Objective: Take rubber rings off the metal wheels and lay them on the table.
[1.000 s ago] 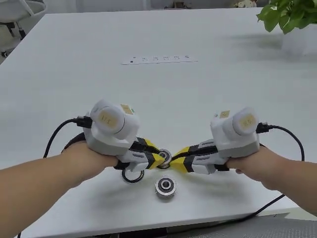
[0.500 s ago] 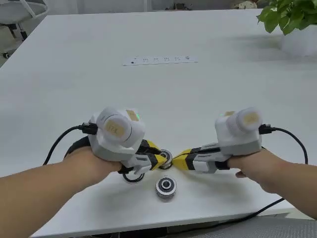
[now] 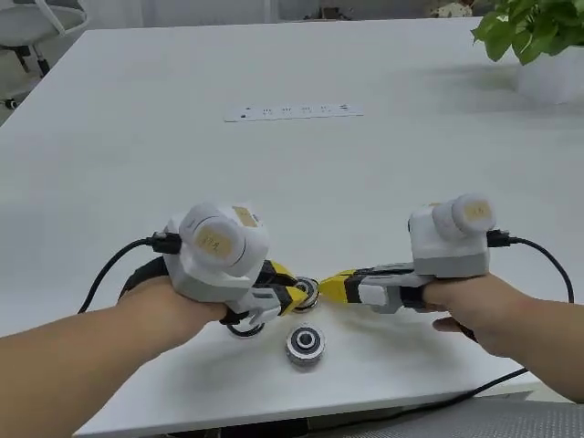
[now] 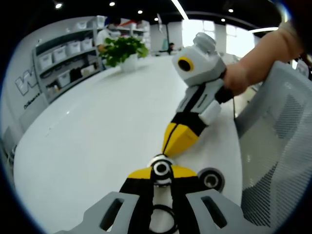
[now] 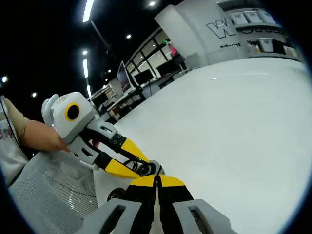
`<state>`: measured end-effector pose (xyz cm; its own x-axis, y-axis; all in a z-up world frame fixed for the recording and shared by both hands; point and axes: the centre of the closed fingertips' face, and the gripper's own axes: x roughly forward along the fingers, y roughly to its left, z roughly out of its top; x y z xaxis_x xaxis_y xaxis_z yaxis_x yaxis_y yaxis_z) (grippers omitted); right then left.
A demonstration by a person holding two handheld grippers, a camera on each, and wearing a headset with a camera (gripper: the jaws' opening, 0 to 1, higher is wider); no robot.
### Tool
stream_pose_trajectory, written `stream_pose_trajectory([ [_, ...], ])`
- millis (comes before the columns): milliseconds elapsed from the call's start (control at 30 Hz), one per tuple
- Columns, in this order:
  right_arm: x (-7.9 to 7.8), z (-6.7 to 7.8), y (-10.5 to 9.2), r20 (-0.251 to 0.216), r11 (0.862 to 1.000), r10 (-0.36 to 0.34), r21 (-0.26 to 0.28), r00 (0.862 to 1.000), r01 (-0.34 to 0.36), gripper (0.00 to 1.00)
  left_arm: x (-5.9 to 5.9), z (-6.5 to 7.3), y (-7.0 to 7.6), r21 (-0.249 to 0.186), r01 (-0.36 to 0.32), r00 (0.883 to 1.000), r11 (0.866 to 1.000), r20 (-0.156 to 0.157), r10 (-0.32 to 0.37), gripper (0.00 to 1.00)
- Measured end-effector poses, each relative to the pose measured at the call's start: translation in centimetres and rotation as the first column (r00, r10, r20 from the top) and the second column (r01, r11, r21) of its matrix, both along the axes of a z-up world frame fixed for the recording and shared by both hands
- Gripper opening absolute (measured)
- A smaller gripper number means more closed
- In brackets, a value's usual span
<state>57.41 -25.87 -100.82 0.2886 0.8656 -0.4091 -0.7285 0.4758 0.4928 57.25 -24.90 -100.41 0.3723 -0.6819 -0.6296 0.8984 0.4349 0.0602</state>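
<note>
Metal wheel [image 3: 306, 290] clamped in my L gripper [image 3: 297, 294]. R gripper [image 3: 327, 287] jaws pressed together at its rim, can't tell if pinching anything. 2nd wheel [image 3: 304, 342] & loose ring [image 3: 245, 328] lie near front edge of table [image 3: 292, 182]; open room beyond.

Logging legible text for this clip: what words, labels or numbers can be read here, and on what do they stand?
"W": large first letter of the wall sign; the rest is blurred.
Too blurred to read: the yellowish sticker on the left tool.
Too blurred to read: the second sticker on the right tool.
Too small to read: markings on the socket strip on the table.
</note>
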Motion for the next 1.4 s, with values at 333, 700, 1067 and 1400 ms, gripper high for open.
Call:
stream_pose_trajectory([
  [333, -0.5, 0.5, 0.3, -0.01, 1.0, -0.006, 0.015, 1.0, 0.006, 0.0, 0.0, 0.0, 0.0, -0.008, -0.016, 1.0, 1.0, -0.001, 0.016, 0.12],
  [700, -1.4, 1.0, 1.3, 0.004, 0.999, 0.046, 0.017, 0.999, -0.046, 0.0, -0.2, -0.1, -0.1, -0.007, -0.011, 1.0, 1.0, -0.003, 0.011, 0.12],
  [1067, -1.6, 2.1, 2.1, 0.015, 0.993, 0.078, 0.085, 0.997, -0.079, 0.0, -0.2, -0.2, -0.2, -0.007, -0.01, 1.0, 1.0, 0.003, 0.01, 0.12],
  [1400, -1.1, 1.0, 0.9, 0.012, 0.998, 0.049, 0.029, 0.999, -0.05, 0.0, -0.2, -0.2, -0.2, -0.001, 0.0, 1.0, 1.0, 0.002, 0.0, 0.13],
])
